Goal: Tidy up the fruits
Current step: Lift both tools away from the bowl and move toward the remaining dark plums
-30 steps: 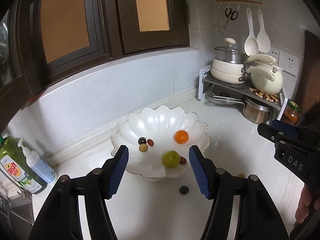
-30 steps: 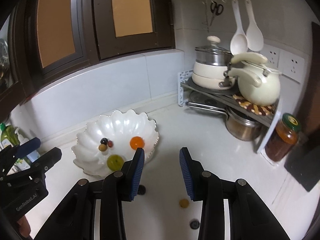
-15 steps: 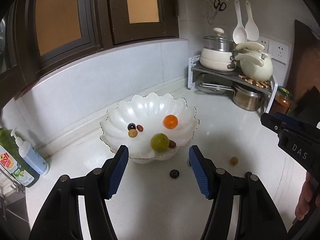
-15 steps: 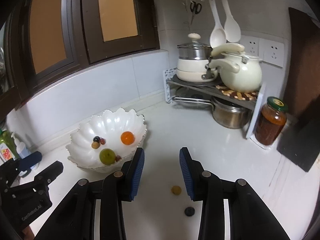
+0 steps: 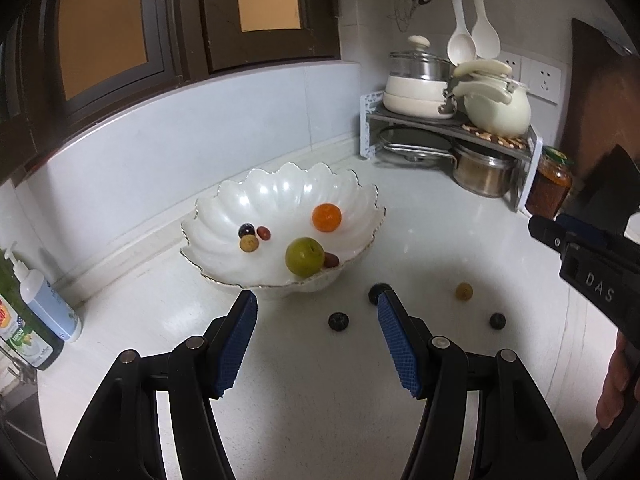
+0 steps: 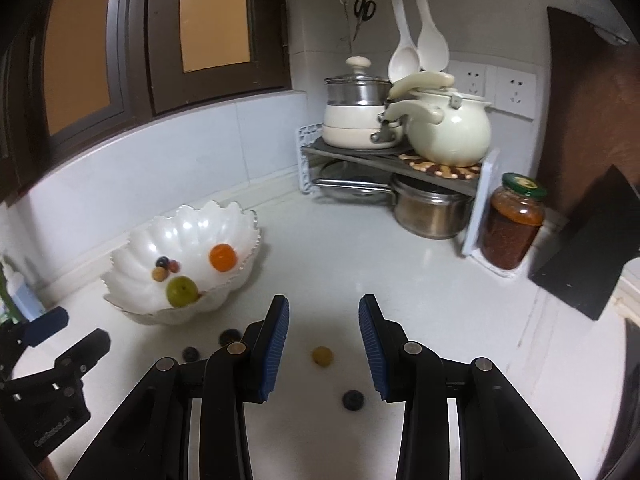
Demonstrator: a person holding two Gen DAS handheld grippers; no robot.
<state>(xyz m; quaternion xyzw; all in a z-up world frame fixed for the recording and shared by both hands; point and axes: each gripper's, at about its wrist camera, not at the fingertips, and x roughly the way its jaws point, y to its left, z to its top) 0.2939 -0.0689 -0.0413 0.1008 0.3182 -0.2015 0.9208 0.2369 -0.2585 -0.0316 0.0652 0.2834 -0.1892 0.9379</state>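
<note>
A white scalloped bowl point(image 5: 224, 216) point(image 6: 132, 252) holds an orange point(image 5: 327, 217) point(image 6: 222, 257), a green fruit point(image 5: 304, 257) point(image 6: 182, 291) and several small berries. On the counter in front of it lie dark berries point(image 5: 338, 321) point(image 5: 497, 321) point(image 6: 353, 400) and a small yellow fruit point(image 5: 464, 291) point(image 6: 322, 356). My left gripper point(image 5: 316, 308) hovers open just before the bowl, a dark berry point(image 5: 376, 291) peeking past its right finger. My right gripper point(image 6: 323, 312) is open above the yellow fruit, nothing between its pads.
A corner rack point(image 6: 400, 164) carries cream pots and a kettle, with a steel pot point(image 6: 430, 210) under it and a jar point(image 6: 512, 226) beside it. Soap bottles point(image 5: 44, 304) stand at the left by the sink edge. A dark board point(image 6: 584, 240) leans at the right.
Both grippers have sunk and drawn back from the bowl, so more counter and the loose berries and yellow fruit now show. Neither gripper's opening has changed.
</note>
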